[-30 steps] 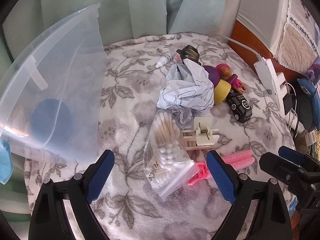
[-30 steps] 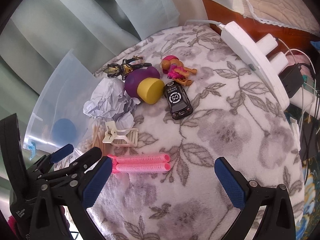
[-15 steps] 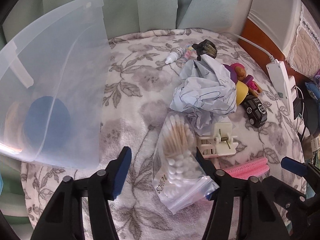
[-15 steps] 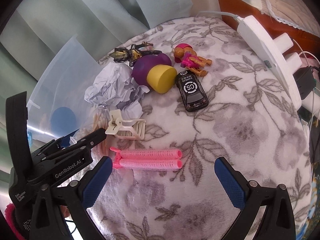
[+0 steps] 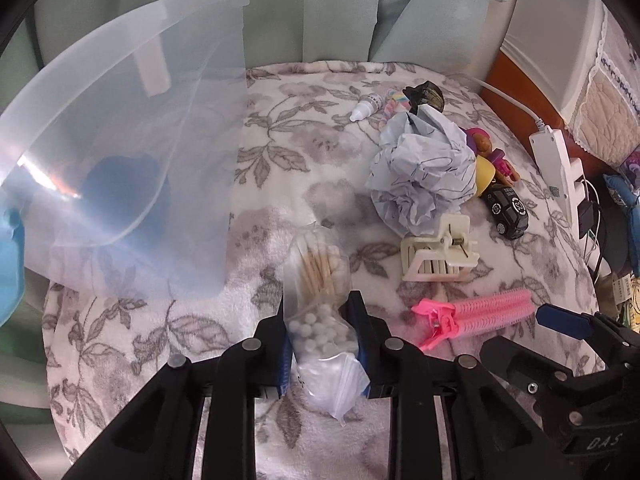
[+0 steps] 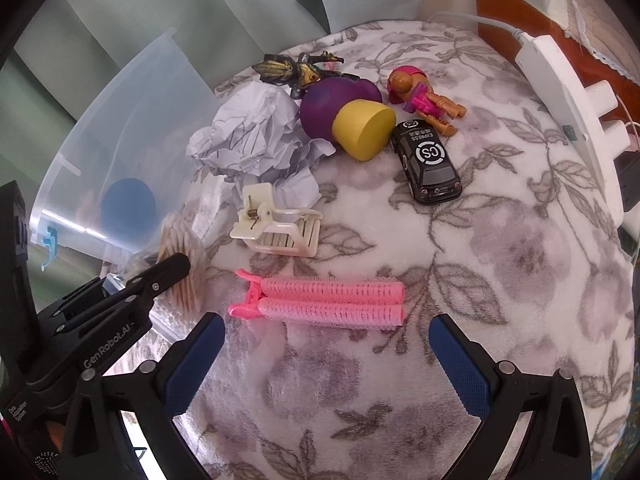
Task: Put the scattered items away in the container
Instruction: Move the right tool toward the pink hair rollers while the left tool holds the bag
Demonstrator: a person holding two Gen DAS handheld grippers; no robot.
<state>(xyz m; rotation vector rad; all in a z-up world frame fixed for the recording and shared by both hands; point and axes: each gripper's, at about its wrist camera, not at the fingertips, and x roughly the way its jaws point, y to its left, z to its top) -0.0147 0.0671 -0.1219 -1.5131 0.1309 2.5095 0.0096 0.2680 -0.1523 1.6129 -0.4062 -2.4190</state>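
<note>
A zip bag of cotton swabs (image 5: pixel 316 272) lies on the flowered blanket, and my left gripper (image 5: pixel 319 308) is closing on it, its blue pads pressing the bag's sides. The clear plastic container (image 5: pixel 140 140) lies tipped on the left with a blue thing (image 5: pixel 128 184) inside. My right gripper (image 6: pixel 326 332) stands open just short of the pink hair rollers (image 6: pixel 332 300), with nothing between its fingers. Beyond lie a cream hair claw (image 6: pixel 276 224), crumpled paper (image 6: pixel 252 132), a purple and yellow toy (image 6: pixel 348 116), a black toy car (image 6: pixel 430 160) and a doll figure (image 6: pixel 420 96).
A dark winged figure (image 6: pixel 292 70) and a small dropper bottle (image 5: pixel 366 106) lie at the far edge by the curtain. A white power strip (image 6: pixel 568 112) with plugs and cables runs along the right edge. The blanket drops off at the near side.
The left gripper has moved in over the swab bag and its jaws have gone from wide open to pressing on it. The right gripper has drifted closer to the pink rollers, still open.
</note>
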